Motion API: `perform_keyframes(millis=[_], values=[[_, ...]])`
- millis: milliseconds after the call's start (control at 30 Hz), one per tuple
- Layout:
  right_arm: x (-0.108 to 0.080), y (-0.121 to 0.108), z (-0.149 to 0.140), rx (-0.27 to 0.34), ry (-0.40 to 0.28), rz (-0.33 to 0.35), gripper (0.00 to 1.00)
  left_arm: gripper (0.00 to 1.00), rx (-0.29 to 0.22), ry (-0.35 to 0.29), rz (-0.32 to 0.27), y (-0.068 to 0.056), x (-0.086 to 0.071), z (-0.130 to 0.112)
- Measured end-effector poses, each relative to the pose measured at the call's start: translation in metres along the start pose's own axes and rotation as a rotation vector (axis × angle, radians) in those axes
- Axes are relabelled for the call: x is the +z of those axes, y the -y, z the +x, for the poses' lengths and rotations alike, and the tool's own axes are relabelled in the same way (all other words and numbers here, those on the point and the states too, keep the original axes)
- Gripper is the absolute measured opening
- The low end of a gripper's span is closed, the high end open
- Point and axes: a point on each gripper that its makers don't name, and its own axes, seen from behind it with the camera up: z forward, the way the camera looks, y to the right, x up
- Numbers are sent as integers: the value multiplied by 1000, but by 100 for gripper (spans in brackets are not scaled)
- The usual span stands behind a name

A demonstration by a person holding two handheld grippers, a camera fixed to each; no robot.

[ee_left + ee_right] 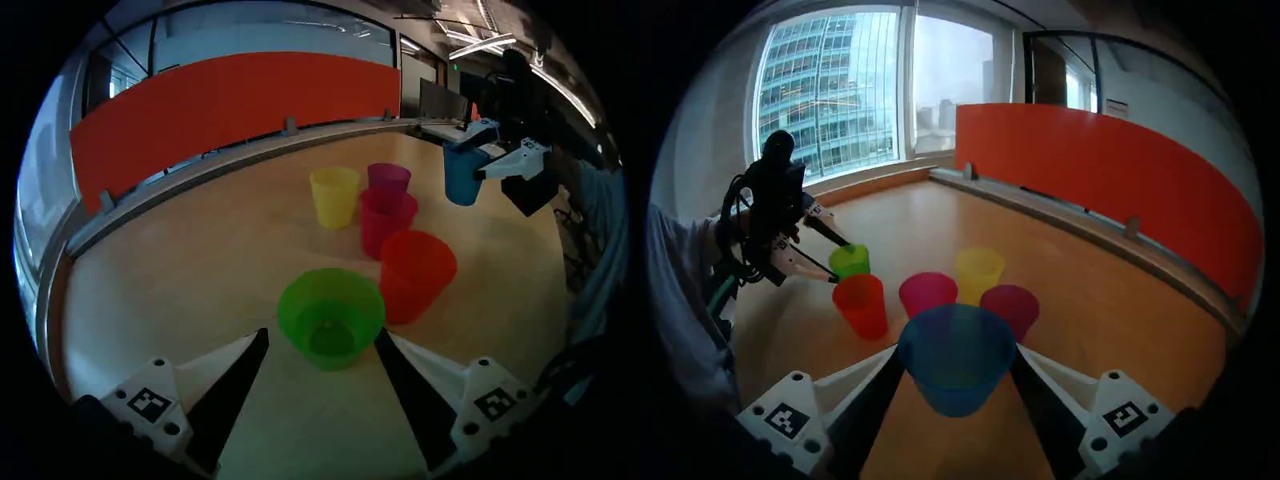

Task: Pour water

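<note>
The translucent blue cup (pixel 956 376) hangs in the air above and beyond the red cup (pixel 414 272), pinched between the right gripper's (pixel 957 352) fingers. In the left gripper view, bare wooden tabletop (pixel 200 264) lies open left of the red cup, out to the table's edge. Just before the red cup, the left gripper (pixel 320 336) straddles the green cup (pixel 330 316), and it is unclear whether its fingers press the cup.

Pale wooden bench (pixel 200 264), long orange divider panel (pixel 232 104) along its far edge, tall windows (pixel 832 88) facing glass towers, ceiling lights (pixel 480 44)
</note>
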Motion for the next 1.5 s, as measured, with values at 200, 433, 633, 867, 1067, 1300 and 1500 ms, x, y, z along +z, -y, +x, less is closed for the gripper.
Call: perform_keyframes(millis=[200,433,633,867,1067,1300,1500], values=[[7,0,-16,-1,24,-3,92,100,-23,-11,0,-2,-11,-3],[16,3,-34,12,57,6,92,99,-20,-8,7,-4,-18,-8],[20,4,-47,20,83,10,92,99,-12,-15,7,-8,-23,-6],[23,4,-57,23,97,9,92,99,-10,-21,10,-8,-24,-5],[24,3,-61,24,102,4,92,100,-6,-23,13,-8,-25,-4],[20,4,-65,24,105,3,92,99,-4,-23,18,-8,-25,-4],[17,6,-70,9,109,2,92,99,-4,-21,18,-10,-25,-6]])
